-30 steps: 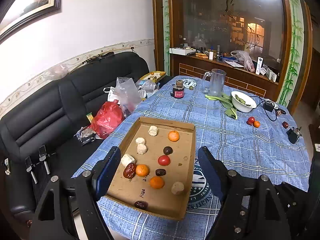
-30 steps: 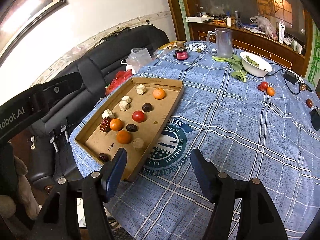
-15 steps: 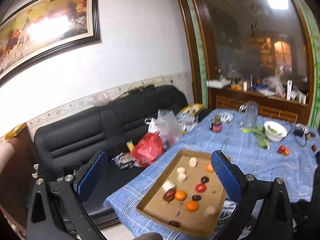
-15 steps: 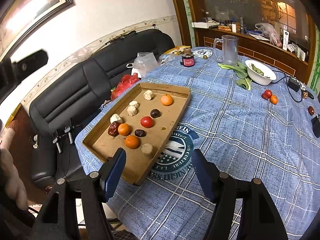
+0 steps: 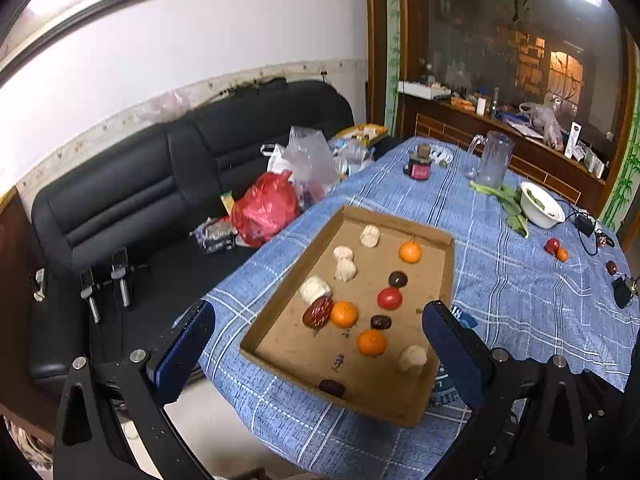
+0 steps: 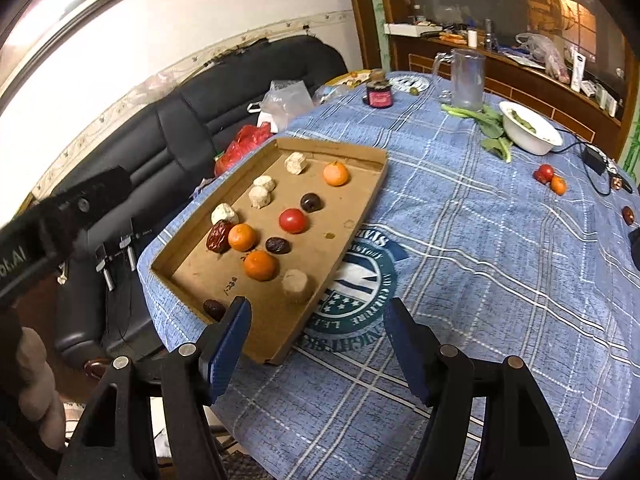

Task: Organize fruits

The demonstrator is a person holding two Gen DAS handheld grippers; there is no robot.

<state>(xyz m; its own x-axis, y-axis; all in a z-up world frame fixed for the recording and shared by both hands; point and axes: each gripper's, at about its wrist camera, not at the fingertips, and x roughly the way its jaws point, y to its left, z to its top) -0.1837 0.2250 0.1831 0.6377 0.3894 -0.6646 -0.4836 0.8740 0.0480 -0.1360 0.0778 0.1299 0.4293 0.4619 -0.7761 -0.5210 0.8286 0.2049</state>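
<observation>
Cardboard tray [image 5: 442,322] holds oranges [image 5: 344,314], tomato [image 5: 389,298], dates [image 5: 317,312], pale lumps [image 5: 315,288].

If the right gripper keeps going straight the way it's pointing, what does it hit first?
Probably the blue tablecloth, around its round printed emblem. The open right gripper points just right of the cardboard tray; depth is unclear.

The left tool [image 6: 60,228] body shows the letters "ot.AI".
</observation>
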